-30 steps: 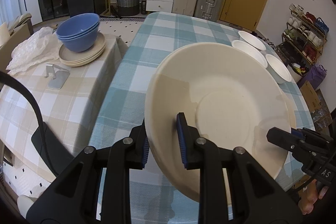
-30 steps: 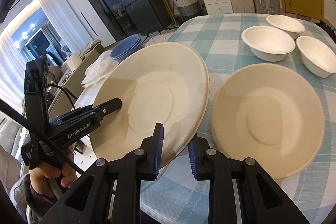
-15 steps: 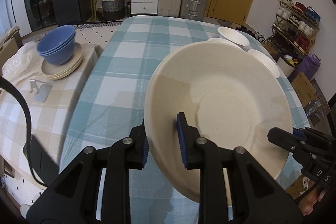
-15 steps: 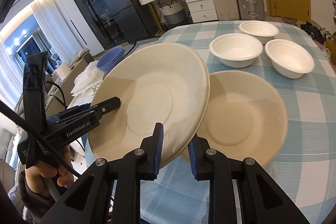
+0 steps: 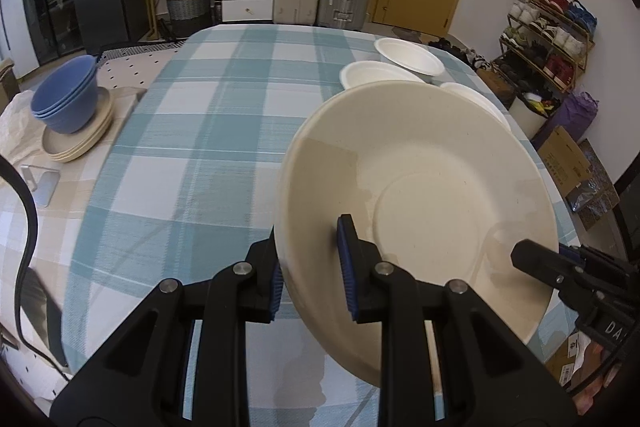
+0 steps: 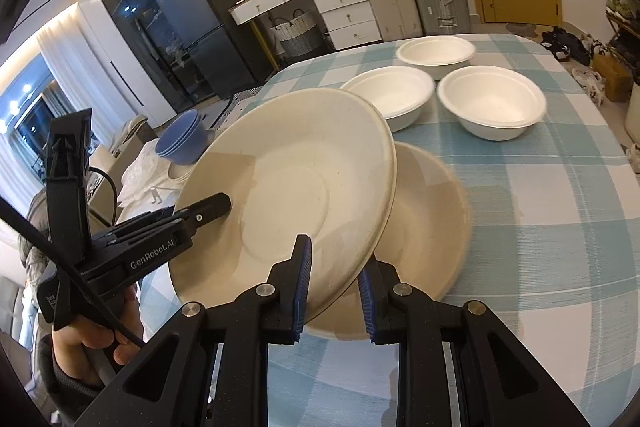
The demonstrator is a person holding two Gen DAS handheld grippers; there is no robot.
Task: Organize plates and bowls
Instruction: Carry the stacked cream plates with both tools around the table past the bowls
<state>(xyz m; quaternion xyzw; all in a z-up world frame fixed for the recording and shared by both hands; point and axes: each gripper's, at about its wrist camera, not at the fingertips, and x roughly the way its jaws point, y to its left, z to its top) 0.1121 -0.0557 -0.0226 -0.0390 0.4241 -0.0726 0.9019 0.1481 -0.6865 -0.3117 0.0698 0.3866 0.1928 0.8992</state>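
A cream plate is held tilted above the checked table by both grippers. My left gripper is shut on its near-left rim. My right gripper is shut on its near-right rim; the plate also shows in the right wrist view. A second cream plate lies on the table, partly under the held one. Three white bowls stand behind it.
The checked table stretches ahead. A side table at left carries stacked blue bowls on cream plates, a crumpled bag and a metal stand. A shoe rack and boxes stand to the right.
The held plate has moved right, over the plate on the table and closer to the white bowls. Both grippers have kept their hold on it.
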